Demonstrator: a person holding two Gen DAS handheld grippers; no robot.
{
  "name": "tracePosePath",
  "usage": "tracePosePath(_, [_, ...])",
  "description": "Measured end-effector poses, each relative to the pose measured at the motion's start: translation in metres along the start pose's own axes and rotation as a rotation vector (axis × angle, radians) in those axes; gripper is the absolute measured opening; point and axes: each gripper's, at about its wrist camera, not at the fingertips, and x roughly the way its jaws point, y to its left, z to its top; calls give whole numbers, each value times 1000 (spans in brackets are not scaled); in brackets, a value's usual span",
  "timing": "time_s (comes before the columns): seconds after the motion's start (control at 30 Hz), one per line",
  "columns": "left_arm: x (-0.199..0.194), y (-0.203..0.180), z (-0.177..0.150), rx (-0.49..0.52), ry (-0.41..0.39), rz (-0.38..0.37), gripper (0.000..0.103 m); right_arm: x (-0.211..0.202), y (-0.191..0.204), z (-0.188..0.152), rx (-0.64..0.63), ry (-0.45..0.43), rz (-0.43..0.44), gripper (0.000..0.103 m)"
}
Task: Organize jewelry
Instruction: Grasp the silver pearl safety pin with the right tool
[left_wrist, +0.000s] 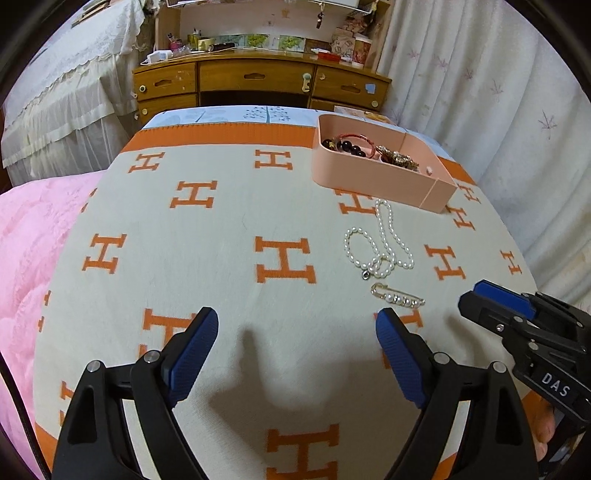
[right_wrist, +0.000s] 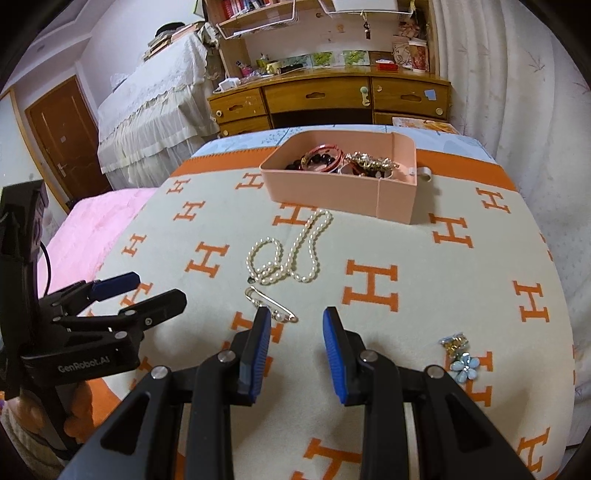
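Note:
A white pearl necklace (left_wrist: 380, 240) (right_wrist: 288, 254) lies looped on the H-patterned blanket in front of a pink box (left_wrist: 384, 181) (right_wrist: 332, 199). The box holds dark bead bracelets, a red bangle and gold pieces. A gold pin brooch with pearls (left_wrist: 397, 295) (right_wrist: 271, 301) lies nearer, just past one fingertip (right_wrist: 263, 317) of my right gripper. My right gripper (right_wrist: 295, 314) (left_wrist: 476, 295) stands partly open with only blanket between its pads. My left gripper (left_wrist: 297, 321) (right_wrist: 155, 288) is wide open over bare blanket, left of the brooch.
A blue flower brooch (right_wrist: 463, 367) and a small gold piece (right_wrist: 454, 343) lie at the right near the blanket's edge. A pink quilt (left_wrist: 37, 258) lies to the left. A wooden desk (left_wrist: 258, 77) stands beyond the bed, and a curtain (left_wrist: 498, 110) hangs at the right.

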Motion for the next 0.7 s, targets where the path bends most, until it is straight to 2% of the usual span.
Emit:
tracePosePath(0.3, [11,-4,-4,29,29,6,86,27,8,0,-73,70,40,30])
tracePosePath(0.37, [14,-2,-3,25,35,11,86,36,14,1,-111,89,63,30])
tracePosePath(0.53, [15,4,-2,6,41,8,86,46,34,6,-269,84,5,30])
tracePosePath(0.7, [16,9,-1,-4,40,8,86,56,39,9,-362,105,21,30])
